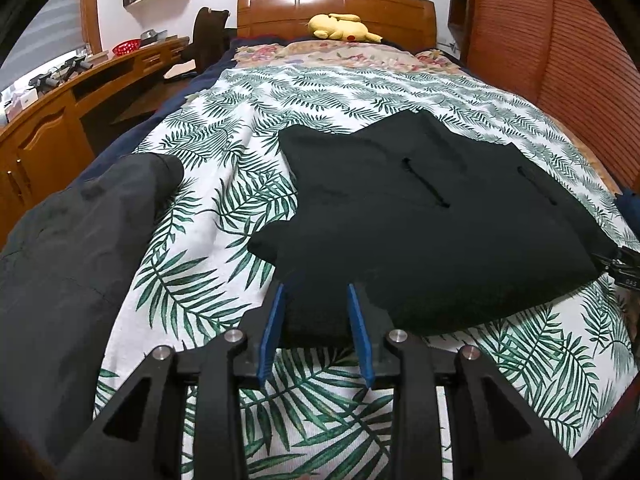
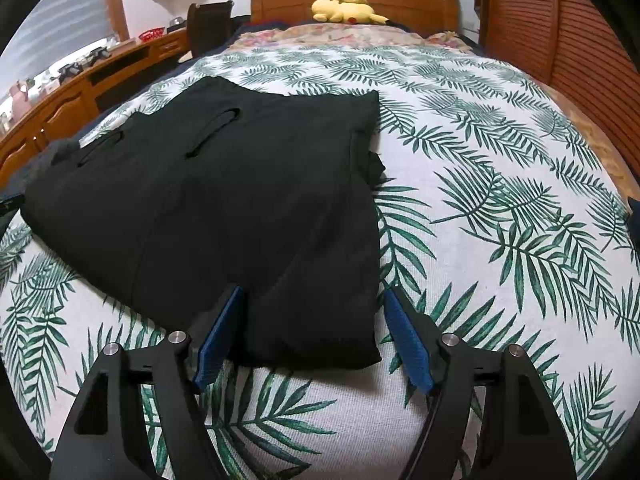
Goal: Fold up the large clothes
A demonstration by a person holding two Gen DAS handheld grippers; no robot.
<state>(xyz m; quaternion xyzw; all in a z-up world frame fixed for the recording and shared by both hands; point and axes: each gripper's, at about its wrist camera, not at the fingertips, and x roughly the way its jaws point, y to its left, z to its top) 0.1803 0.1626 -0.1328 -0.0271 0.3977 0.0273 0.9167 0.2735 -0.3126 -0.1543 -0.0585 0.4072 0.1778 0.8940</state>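
Observation:
A black garment (image 1: 420,216) lies folded flat on the leaf-print bedspread (image 1: 224,208). It also shows in the right wrist view (image 2: 224,208). My left gripper (image 1: 316,292) is open, its blue pads on either side of the garment's near left corner. My right gripper (image 2: 316,296) is open wide, its blue pads straddling the garment's near right corner. The right gripper's tip shows at the far right edge of the left wrist view (image 1: 624,268). A second dark grey garment (image 1: 76,240) lies at the left of the bed.
A yellow plush toy (image 1: 344,28) lies by the wooden headboard (image 1: 336,8). A wooden desk (image 1: 60,112) with clutter runs along the left. A slatted wooden wardrobe (image 1: 560,40) stands at the right. The leaf-print bedspread also shows in the right wrist view (image 2: 500,200).

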